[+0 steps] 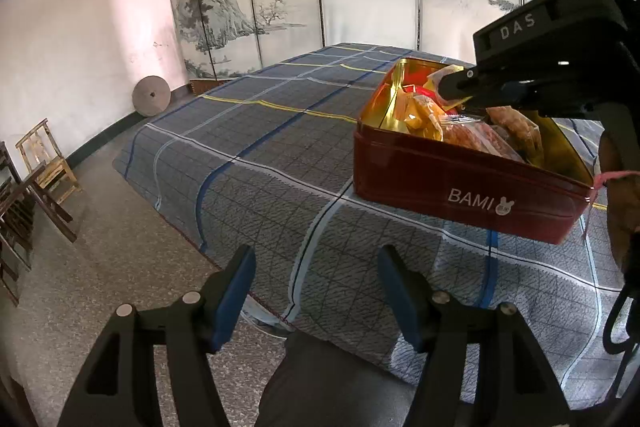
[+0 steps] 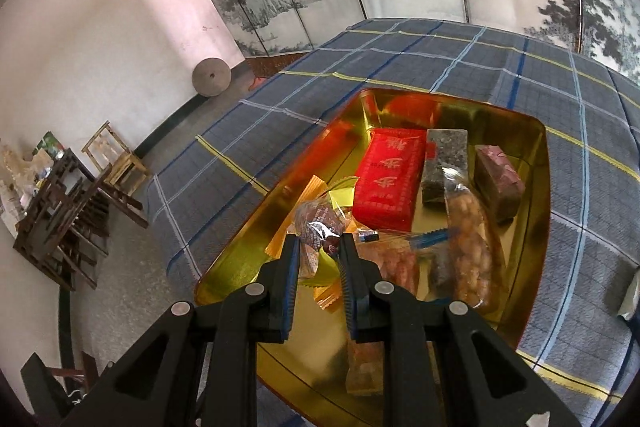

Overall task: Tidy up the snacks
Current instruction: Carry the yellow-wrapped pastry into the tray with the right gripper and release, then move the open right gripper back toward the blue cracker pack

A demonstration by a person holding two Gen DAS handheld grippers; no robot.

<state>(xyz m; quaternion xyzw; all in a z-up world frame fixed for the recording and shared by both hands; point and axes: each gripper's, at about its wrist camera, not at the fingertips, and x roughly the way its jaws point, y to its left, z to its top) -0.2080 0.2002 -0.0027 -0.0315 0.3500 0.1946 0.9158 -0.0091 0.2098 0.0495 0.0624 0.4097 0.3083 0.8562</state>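
Here the right gripper (image 2: 319, 247) hangs directly over the near-left part of the red tin (image 1: 460, 183), its jaws pressed together on a small brown snack in clear wrap (image 2: 320, 227) — the packet sits right at the fingertips, crinkled film sticking out above them. That is the relation that matters: the held snack is already above the tin's gold floor, so any release needs only a short drop, not a reach. Beyond the tips lie a red packet (image 2: 386, 179), a dark bar (image 2: 440, 167) and a pink-brown block (image 2: 500, 179), all with their long axes running away from the gripper, side by side; a long clear bag of nuts (image 2: 468, 247) lies nearer, to the right. The tool slopes down into the tin from its near edge.

The left gripper (image 1: 316, 291) is well off to the tin's left, jaws spread with nothing between them — only the plaid cloth (image 1: 260, 147) shows there. It points down at the cloth's near edge, clearly the farther hand.
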